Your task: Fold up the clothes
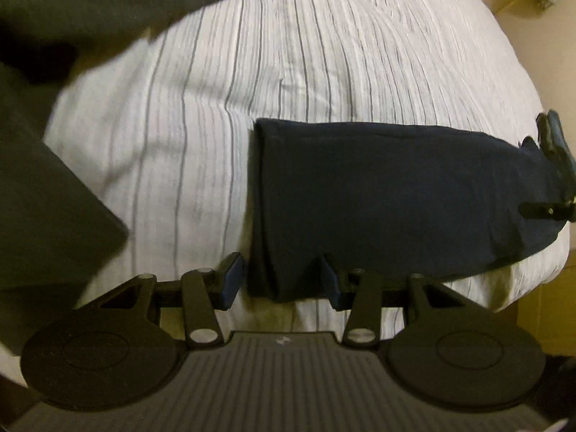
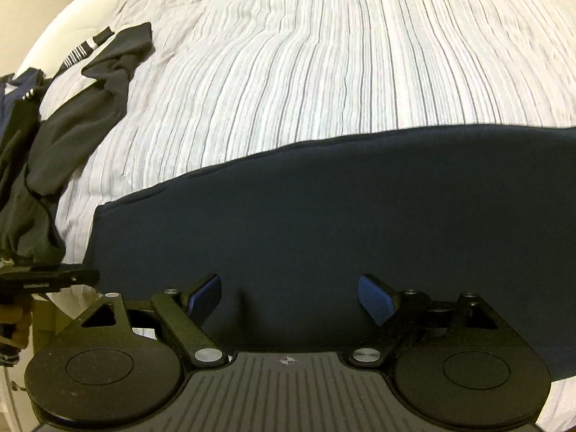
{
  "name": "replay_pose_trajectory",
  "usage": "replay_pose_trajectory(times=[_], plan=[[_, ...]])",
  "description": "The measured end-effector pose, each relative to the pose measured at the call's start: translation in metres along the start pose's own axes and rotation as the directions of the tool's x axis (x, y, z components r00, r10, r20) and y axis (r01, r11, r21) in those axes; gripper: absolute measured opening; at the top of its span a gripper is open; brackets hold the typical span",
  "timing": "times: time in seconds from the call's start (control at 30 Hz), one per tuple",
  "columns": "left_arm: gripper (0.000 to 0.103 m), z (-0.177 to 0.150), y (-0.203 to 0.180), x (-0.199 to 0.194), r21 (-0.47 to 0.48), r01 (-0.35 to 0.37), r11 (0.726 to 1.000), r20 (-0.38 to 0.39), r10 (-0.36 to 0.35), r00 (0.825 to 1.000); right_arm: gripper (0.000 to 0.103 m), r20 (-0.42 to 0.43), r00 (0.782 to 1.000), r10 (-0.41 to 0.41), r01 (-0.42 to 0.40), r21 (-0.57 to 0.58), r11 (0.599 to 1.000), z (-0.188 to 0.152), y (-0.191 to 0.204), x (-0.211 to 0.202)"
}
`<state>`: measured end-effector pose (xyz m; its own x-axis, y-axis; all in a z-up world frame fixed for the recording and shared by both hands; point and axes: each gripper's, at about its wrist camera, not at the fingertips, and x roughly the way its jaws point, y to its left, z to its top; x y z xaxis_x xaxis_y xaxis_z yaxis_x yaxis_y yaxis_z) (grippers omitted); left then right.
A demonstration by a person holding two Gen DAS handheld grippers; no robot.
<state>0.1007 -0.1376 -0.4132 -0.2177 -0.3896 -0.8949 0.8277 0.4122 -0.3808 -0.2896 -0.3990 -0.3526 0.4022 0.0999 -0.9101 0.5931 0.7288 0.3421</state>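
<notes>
The folded navy cotton garment lies mid-frame on the striped white bedspread; the left gripper straddles its corner without pinching, the right gripper gapes empty above it; a careless drag could undo the fold.

Legible text: none found on any item in either wrist view (only a small crosshair mark on the right hand-held gripper body, with no letters or numbers).
</notes>
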Motion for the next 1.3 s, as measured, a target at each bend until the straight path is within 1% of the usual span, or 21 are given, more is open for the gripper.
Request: replay_pose_trajectory(times=[0.03, 0.17, 0.2, 0.27, 0.3, 0.33, 0.43, 0.47, 0.53, 0.6, 0.67, 0.77, 0.83, 0.87, 1.0, 1.1, 1.13, 1.23, 1.3], plan=[[0.042, -0.001, 0.002, 0.004, -0.017, 0.007, 1.0, 0.006, -0.007, 1.0, 0.086, -0.003, 1.0, -0.011, 0.011, -0.001, 1.0, -0.003, 0.004, 0.001], [0.043, -0.005, 0.009, 0.013, -0.085, 0.046, 0.995, 0.033, -0.044, 0.999, 0.086, -0.015, 0.999, -0.049, 0.049, -0.001, 0.999, 0.002, 0.005, 0.001], [0.042, -0.006, 0.011, 0.013, -0.096, 0.057, 0.994, 0.039, -0.054, 0.998, 0.086, -0.015, 0.998, -0.054, 0.054, -0.001, 0.999, 0.01, 0.008, 0.005], [0.027, -0.008, 0.012, 0.011, -0.111, 0.081, 0.991, 0.052, -0.076, 0.996, 0.086, -0.002, 0.997, -0.073, 0.073, -0.008, 0.997, 0.011, 0.013, 0.003], [0.017, -0.009, 0.011, 0.009, -0.11, 0.095, 0.989, 0.058, -0.089, 0.994, 0.086, 0.008, 0.997, -0.079, 0.079, -0.011, 0.997, 0.012, 0.015, 0.002], [0.015, -0.01, 0.01, 0.008, -0.11, 0.108, 0.988, 0.064, -0.101, 0.993, 0.086, 0.019, 0.996, -0.082, 0.082, -0.009, 0.997, 0.012, 0.016, 0.0], [0.013, -0.011, -0.002, -0.009, -0.072, 0.108, 0.992, 0.103, -0.1, 0.99, 0.086, 0.05, 0.995, -0.088, 0.088, 0.001, 0.996, 0.014, 0.022, -0.005], [0.012, -0.01, -0.007, -0.018, -0.055, 0.116, 0.992, 0.12, -0.109, 0.987, 0.086, 0.06, 0.994, -0.088, 0.088, 0.006, 0.996, 0.014, 0.024, -0.007], [0.012, -0.006, -0.021, -0.037, -0.008, 0.146, 0.989, 0.151, -0.143, 0.978, 0.086, 0.077, 0.992, -0.097, 0.095, 0.025, 0.995, 0.011, 0.022, -0.015], [0.012, 0.002, -0.042, -0.052, 0.073, 0.192, 0.979, 0.159, -0.201, 0.967, 0.086, 0.098, 0.988, -0.116, 0.112, 0.05, 0.992, 0.005, 0.016, -0.024], [0.012, 0.014, -0.069, -0.06, 0.155, 0.228, 0.961, 0.146, -0.251, 0.957, 0.086, 0.117, 0.981, -0.155, 0.143, 0.109, 0.984, -0.002, 0.001, -0.034], [0.012, 0.036, -0.12, -0.062, 0.262, 0.288, 0.921, 0.108, -0.324, 0.94, 0.086, 0.142, 0.966, -0.215, 0.185, 0.198, 0.963, -0.013, -0.022, -0.048], [0.012, 0.051, -0.165, -0.054, 0.328, 0.319, 0.889, 0.068, -0.36, 0.931, 0.086, 0.167, 0.952, -0.258, 0.205, 0.281, 0.938, -0.023, -0.045, -0.065], [0.012, 0.057, -0.189, -0.048, 0.36, 0.326, 0.874, 0.045, -0.365, 0.93, 0.086, 0.181, 0.941, -0.287, 0.219, 0.326, 0.92, -0.03, -0.058, -0.075], [0.012, 0.066, -0.298, -0.018, 0.462, 0.324, 0.826, -0.032, -0.35, 0.936, 0.086, 0.214, 0.898, -0.383, 0.243, 0.484, 0.841, -0.066, -0.11, -0.119], [0.012, 0.059, -0.38, 0.014, 0.514, 0.314, 0.798, -0.075, -0.323, 0.944, 0.086, 0.209, 0.881, -0.425, 0.243, 0.571, 0.784, -0.098, -0.15, -0.145], [0.012, 0.056, -0.404, 0.025, 0.525, 0.304, 0.795, -0.082, -0.308, 0.948, 0.086, 0.202, 0.878, -0.434, 0.241, 0.596, 0.766, -0.11, -0.164, -0.152], [0.012, 0.043, -0.469, 0.067, 0.54, 0.27, 0.797, -0.093, -0.263, 0.96, 0.086, 0.187, 0.87, -0.456, 0.232, 0.661, 0.714, -0.142, -0.203, -0.172], [0.012, 0.036, -0.507, 0.1, 0.542, 0.217, 0.812, -0.085, -0.204, 0.975, 0.086, 0.179, 0.868, -0.463, 0.222, 0.693, 0.685, -0.16, -0.229, -0.184]])
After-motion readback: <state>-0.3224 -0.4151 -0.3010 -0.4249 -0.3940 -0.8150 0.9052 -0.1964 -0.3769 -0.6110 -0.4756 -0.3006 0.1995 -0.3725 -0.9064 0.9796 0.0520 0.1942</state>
